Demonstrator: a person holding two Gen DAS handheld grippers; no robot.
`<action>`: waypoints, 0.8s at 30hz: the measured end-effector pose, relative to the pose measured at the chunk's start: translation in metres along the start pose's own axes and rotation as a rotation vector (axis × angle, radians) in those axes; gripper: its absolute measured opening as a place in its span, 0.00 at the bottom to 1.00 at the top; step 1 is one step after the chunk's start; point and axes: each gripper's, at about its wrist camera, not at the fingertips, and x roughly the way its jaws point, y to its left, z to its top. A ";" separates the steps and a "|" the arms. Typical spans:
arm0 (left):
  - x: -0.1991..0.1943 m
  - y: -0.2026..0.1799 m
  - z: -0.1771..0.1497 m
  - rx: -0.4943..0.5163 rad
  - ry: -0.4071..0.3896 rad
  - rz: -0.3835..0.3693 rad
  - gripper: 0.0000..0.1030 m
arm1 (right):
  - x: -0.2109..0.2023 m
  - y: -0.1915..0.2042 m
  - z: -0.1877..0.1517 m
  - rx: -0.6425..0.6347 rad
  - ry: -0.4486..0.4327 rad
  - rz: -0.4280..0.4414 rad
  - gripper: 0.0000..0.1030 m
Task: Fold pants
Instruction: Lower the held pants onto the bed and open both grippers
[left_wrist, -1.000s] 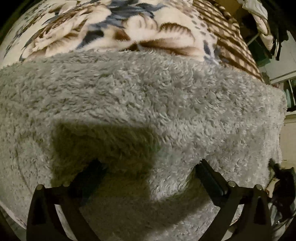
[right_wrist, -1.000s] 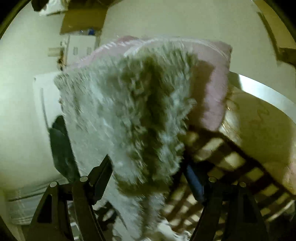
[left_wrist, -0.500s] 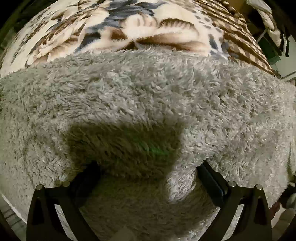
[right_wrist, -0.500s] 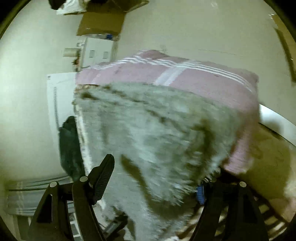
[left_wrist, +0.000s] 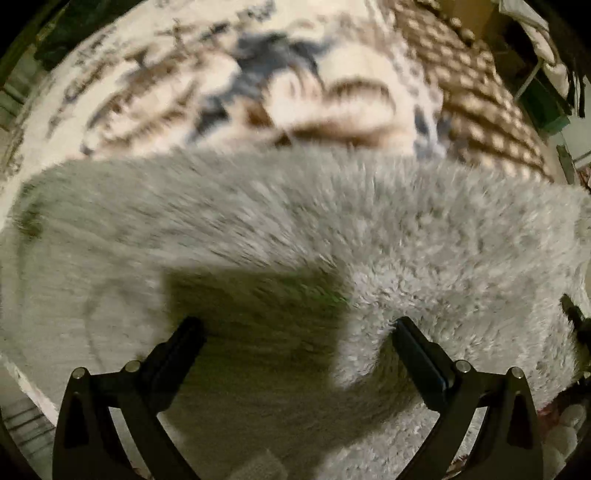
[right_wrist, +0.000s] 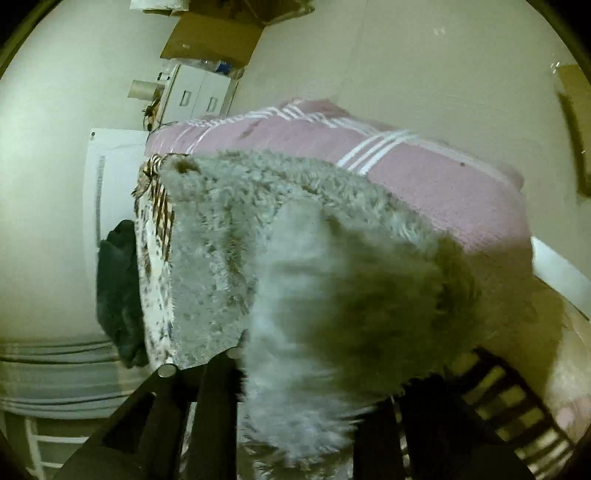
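**fluffwatch:** Grey fleece, thick and slippery. Looking at grey fleece pants (left_wrist: 332, 221) spread flat over the patterned blanket (left_wrist: 332, 92), reaching right to its near edge. Seeing one bunched end raised in front of the pink striped pillow (right_wrist: 406, 173), wedged inside the right gripper (right_wrist: 303, 380), jaws closing on that wad. Any guesses at what goes wrong from here?

**foldnerd:** Plenty. Could be pinching pile only, not the cloth underneath, so might slide out halfway through the fold. Could also be grabbing a single layer, leaving the lower one behind and folding crooked. Too blurry to tell how many layers.

**fluffwatch:** And the left gripper (left_wrist: 297, 325)?

**foldnerd:** Wide apart, gripping nothing, pointing down over the fleece with only its shadow on it. So nothing pinning the flat part. Pulling with one side alone would probably drag the whole garment toward the blanket's edge, maybe over it. Might also snag the blanket and ruck it up underneath.
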 end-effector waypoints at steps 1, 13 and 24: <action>-0.008 0.004 0.001 -0.014 -0.011 -0.002 1.00 | -0.006 0.009 -0.003 -0.021 -0.015 -0.013 0.17; -0.087 0.156 -0.005 -0.190 -0.083 -0.038 1.00 | -0.041 0.165 -0.109 -0.417 -0.064 -0.135 0.15; -0.126 0.361 -0.057 -0.374 -0.110 0.030 1.00 | 0.069 0.293 -0.344 -0.898 0.157 -0.214 0.15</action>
